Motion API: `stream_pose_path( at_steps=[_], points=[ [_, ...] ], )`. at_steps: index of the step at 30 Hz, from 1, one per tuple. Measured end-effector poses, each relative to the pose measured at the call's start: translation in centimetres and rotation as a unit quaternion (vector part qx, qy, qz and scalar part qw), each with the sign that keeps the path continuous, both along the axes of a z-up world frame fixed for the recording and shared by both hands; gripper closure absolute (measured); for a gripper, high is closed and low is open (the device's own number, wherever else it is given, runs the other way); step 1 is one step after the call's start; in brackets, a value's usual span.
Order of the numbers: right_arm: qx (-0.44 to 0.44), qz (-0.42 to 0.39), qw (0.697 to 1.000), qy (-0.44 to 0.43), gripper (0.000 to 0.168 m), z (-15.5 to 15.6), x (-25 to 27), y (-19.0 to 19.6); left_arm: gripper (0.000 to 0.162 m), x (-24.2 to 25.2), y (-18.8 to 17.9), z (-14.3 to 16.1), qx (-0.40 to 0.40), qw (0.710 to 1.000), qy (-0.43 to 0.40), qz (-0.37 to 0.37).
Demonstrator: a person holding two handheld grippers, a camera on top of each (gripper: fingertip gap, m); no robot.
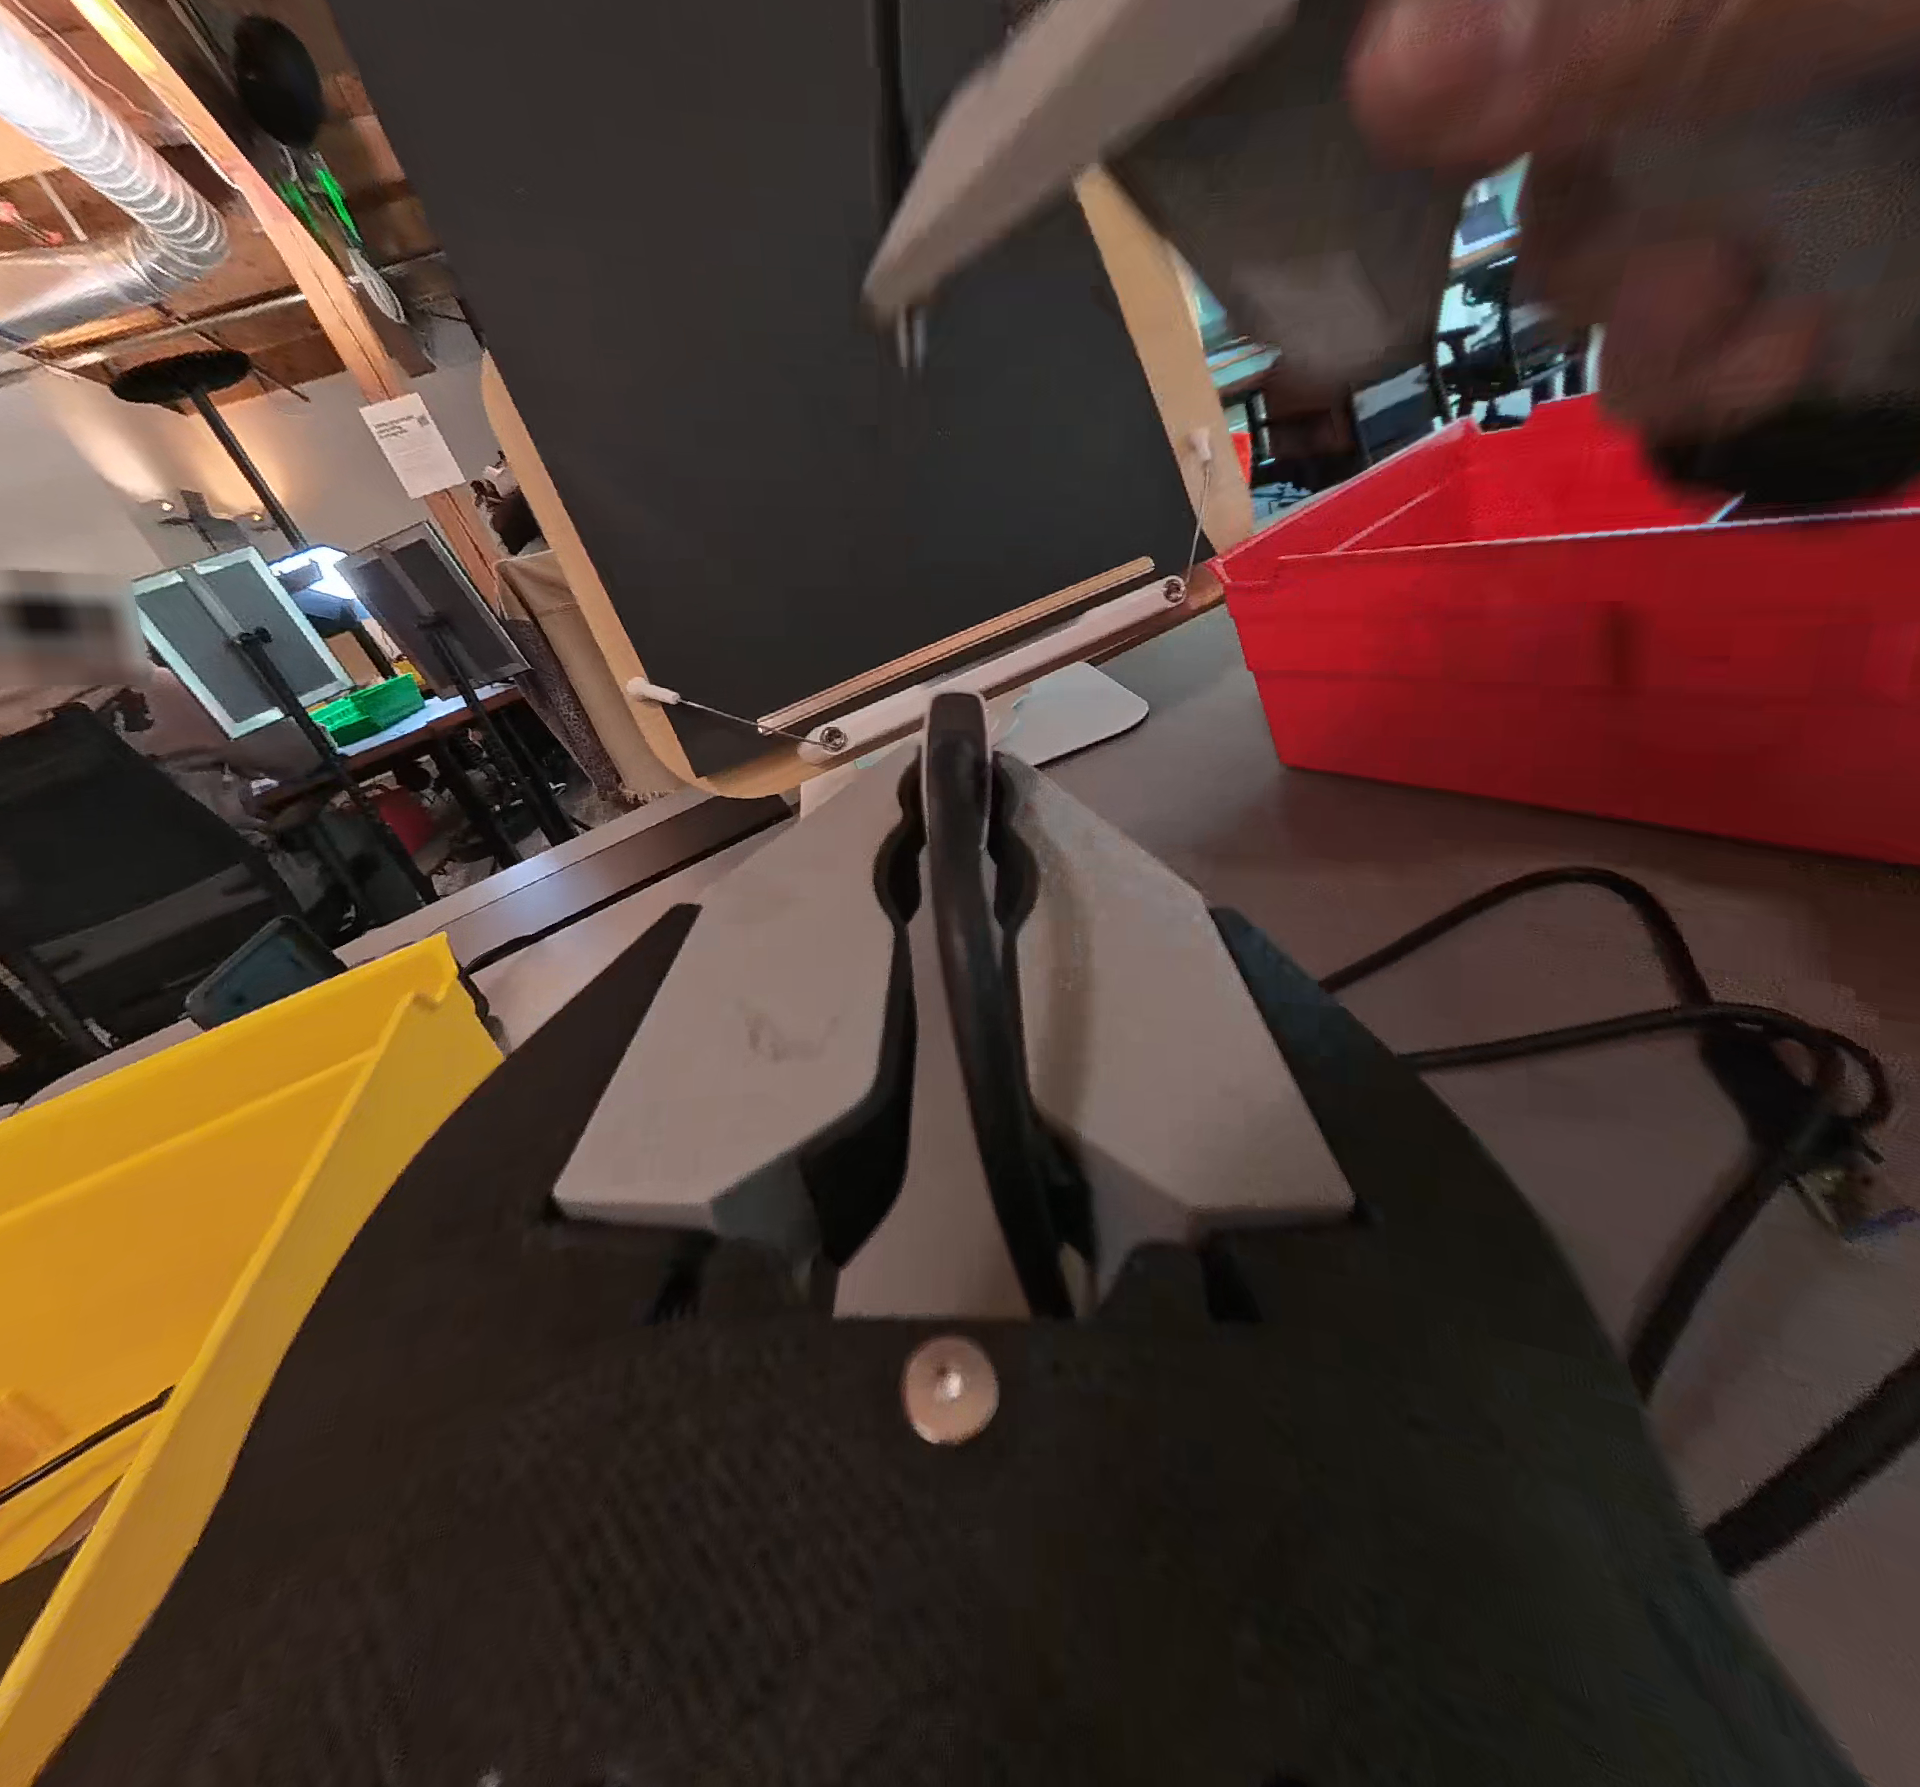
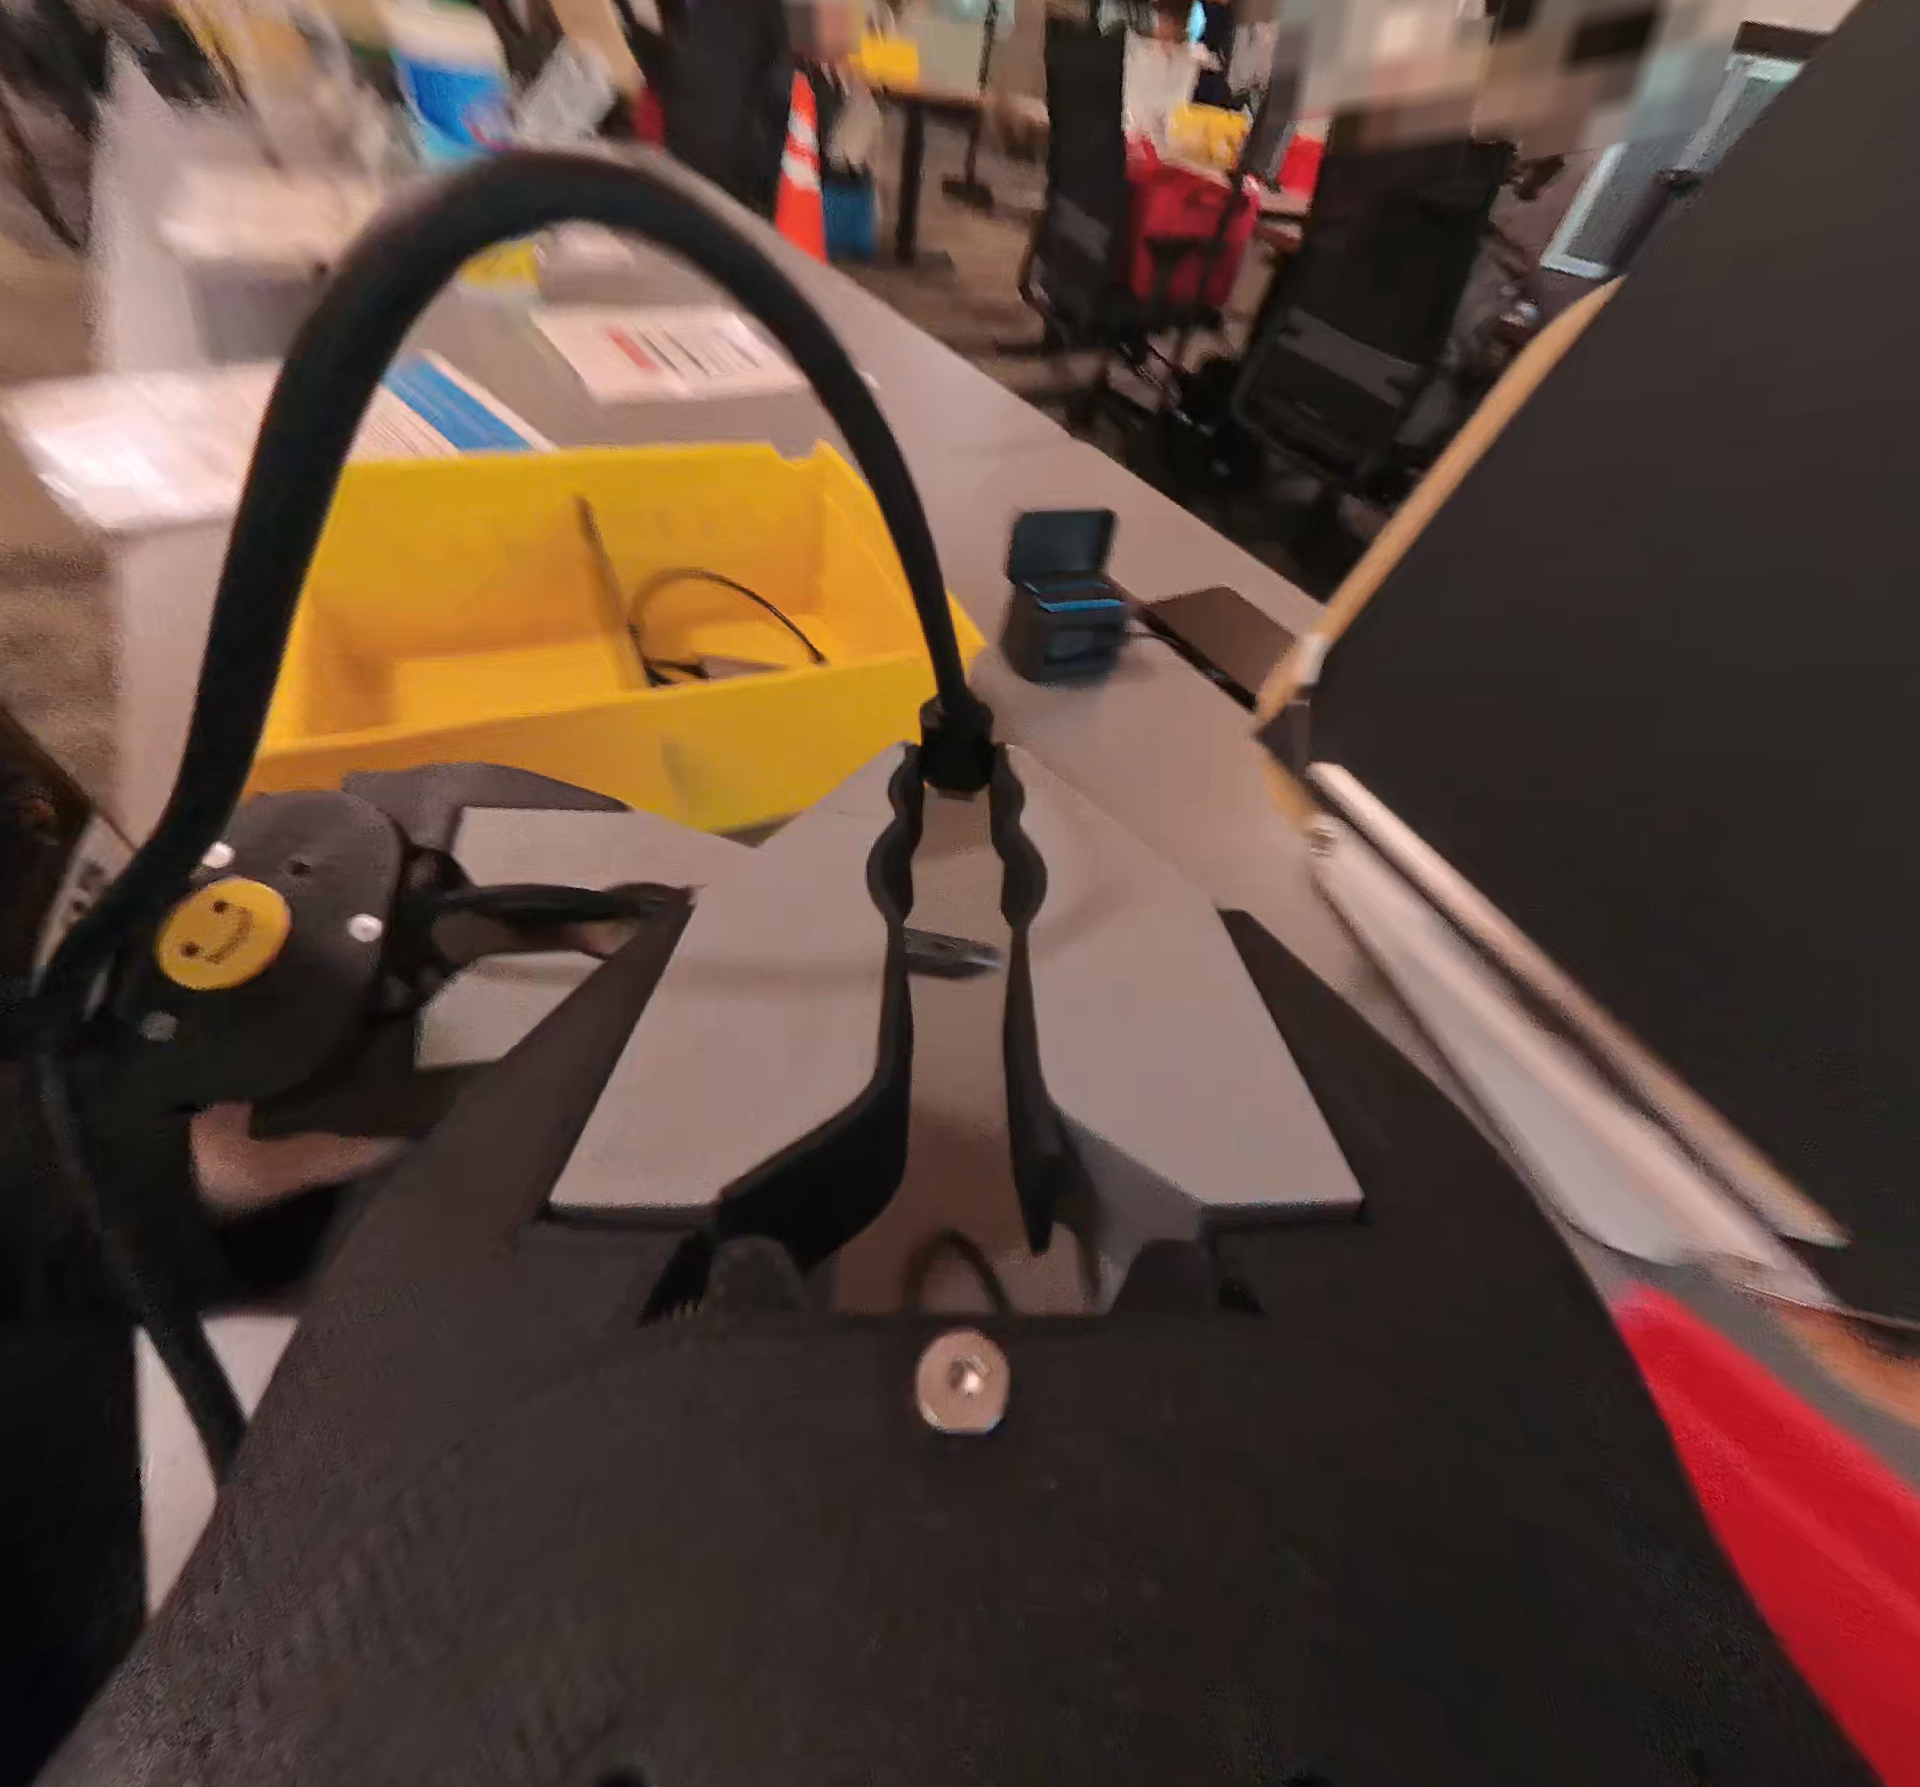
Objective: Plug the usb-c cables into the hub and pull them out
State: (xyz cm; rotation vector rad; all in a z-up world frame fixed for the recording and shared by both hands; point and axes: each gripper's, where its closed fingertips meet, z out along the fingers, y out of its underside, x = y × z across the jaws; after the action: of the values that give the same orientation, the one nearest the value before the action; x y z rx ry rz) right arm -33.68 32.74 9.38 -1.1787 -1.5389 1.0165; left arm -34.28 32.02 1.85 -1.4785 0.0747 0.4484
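Left gripper: jaws clamped on a thick black rubber cable running back between the grey fingers. Right gripper: jaws pinched on the same cable's moulded end; from there the cable arches up and left of the tips. Yellow plastic bin beyond the right jaws. Hub not identifiable.

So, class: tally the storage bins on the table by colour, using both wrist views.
Yellow bin: 1
Red bin: 1
Total: 2
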Motion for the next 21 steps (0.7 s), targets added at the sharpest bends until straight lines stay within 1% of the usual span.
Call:
stream_pose_path(
  at_steps=[3, 7, 9, 12, 14, 15, 18, 19, 21],
  points=[
    [0.114, -0.066, 0.991, -0.039, 0.159, 5.1, 2.7, 4.0, 0.155, 0.5, 0.2, -0.3, -0.009, 1.000, 0.011, -0.007],
    [0.198, -0.159, 0.965, -0.064, 0.159, 13.4, 6.8, 10.3, 0.155, 0.7, 0.2, -0.2, -0.010, 1.000, 0.027, -0.002],
    [0.195, -0.189, 0.961, -0.055, 0.159, 17.7, 8.9, 12.5, 0.155, 0.6, 0.1, -0.2, -0.009, 1.000, 0.028, 0.002],
    [0.168, -0.226, 0.959, -0.027, 0.159, 24.1, 12.1, 14.9, 0.155, 0.3, 0.2, -0.5, -0.015, 1.000, 0.017, 0.001],
    [0.162, -0.254, 0.954, -0.012, 0.159, 27.8, 14.1, 16.4, 0.155, 0.2, 0.3, -0.7, -0.018, 1.000, 0.009, -0.001],
    [0.163, -0.269, 0.949, -0.009, 0.159, 29.3, 15.0, 17.1, 0.155, 0.2, 0.4, -0.8, -0.020, 1.000, 0.006, -0.003],
    [0.175, -0.310, 0.935, -0.013, 0.159, 32.4, 17.7, 18.9, 0.155, 0.2, 0.4, -1.0, -0.026, 1.000, 0.008, -0.001],
    [0.172, -0.316, 0.933, -0.003, 0.159, 33.6, 18.5, 19.1, 0.155, 0.2, 0.4, -1.0, -0.025, 1.000, 0.009, 0.000],
    [0.137, -0.307, 0.941, 0.029, 0.159, 35.8, 19.9, 18.7, 0.155, 0.2, 0.4, -1.1, -0.027, 1.000, 0.006, -0.003]
  ],
)
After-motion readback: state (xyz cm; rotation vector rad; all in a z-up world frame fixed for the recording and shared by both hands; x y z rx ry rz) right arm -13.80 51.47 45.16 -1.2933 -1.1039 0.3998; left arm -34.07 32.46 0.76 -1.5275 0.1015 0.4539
